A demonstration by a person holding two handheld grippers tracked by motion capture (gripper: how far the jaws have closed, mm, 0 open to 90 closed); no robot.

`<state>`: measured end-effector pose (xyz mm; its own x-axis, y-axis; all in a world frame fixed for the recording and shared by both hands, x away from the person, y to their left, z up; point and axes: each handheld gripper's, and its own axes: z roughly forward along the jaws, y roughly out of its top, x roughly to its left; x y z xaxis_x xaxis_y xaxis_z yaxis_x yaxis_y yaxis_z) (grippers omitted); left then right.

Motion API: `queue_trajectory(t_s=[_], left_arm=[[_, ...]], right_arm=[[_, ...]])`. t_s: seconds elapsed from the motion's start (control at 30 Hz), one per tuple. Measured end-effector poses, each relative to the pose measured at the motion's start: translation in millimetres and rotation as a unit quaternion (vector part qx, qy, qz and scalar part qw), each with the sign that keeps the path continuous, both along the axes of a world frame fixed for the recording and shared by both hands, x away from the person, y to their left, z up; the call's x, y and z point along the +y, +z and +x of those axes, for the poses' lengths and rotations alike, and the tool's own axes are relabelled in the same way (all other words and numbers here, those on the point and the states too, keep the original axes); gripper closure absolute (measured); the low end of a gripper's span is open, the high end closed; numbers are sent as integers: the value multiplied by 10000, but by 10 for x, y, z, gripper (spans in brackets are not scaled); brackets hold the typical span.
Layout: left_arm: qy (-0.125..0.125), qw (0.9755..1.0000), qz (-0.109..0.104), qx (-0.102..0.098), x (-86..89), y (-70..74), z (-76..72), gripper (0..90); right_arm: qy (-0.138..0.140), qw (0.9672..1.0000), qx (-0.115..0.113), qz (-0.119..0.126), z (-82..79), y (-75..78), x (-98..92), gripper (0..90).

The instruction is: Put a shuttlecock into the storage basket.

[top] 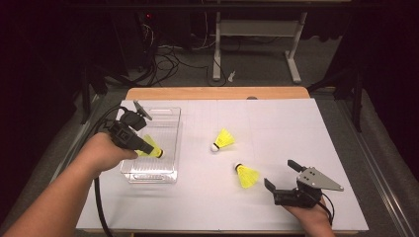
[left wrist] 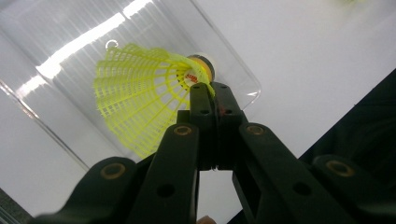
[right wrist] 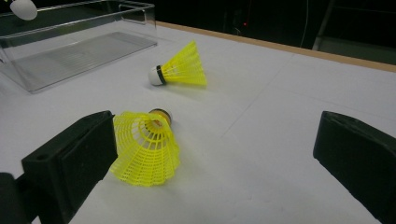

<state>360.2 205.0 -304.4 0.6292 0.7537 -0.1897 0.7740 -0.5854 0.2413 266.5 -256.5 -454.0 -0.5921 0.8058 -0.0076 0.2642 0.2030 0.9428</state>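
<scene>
- White sheeting covers the table (top: pixel 276 123), its wooden edge showing at the far side; the plain matte surface makes the yellow shuttlecocks easy to pick out.
- Nearest the person, the right gripper (top: pixel 285 178) rests low on the sheet with its jaws spread wide and nothing between them, apparently lined up toward the near shuttlecock (top: pixel 246 175), which lies on its side just ahead.
- Farther in, the middle shuttlecock (top: pixel 223 139) lies loose on the sheet, its white cork pointing toward the box.
- At the left, the left gripper (top: pixel 148 148) is clenched on a held shuttlecock (left wrist: pixel 140 105), pinching the skirt close to the cork, and hangs over the clear plastic box (top: pixel 173 129); that looks like a hold meant for dropping it inside.
- Beyond the table the room is dark: grey carpet, loose cables (top: pixel 168 59) and the white legs of a desk frame (top: pixel 257 44).
</scene>
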Motion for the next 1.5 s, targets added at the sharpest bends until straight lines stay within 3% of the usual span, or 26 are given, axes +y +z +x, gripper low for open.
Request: queue_trajectory(t_s=[0.27,0.7,1.5], left_arm=[[200,9998,21,-41,118,-52,16,893],[333,9994,71,-77,88,-85,81,893],[465,9985,130,-251,-64,167,435,893]], right_arm=[[-3,10000,6,-8,4,-3,1,4],[-5,10000,4,-7,3,-2,-1,4],[12,10000,-3,19,10,1,-17,4]])
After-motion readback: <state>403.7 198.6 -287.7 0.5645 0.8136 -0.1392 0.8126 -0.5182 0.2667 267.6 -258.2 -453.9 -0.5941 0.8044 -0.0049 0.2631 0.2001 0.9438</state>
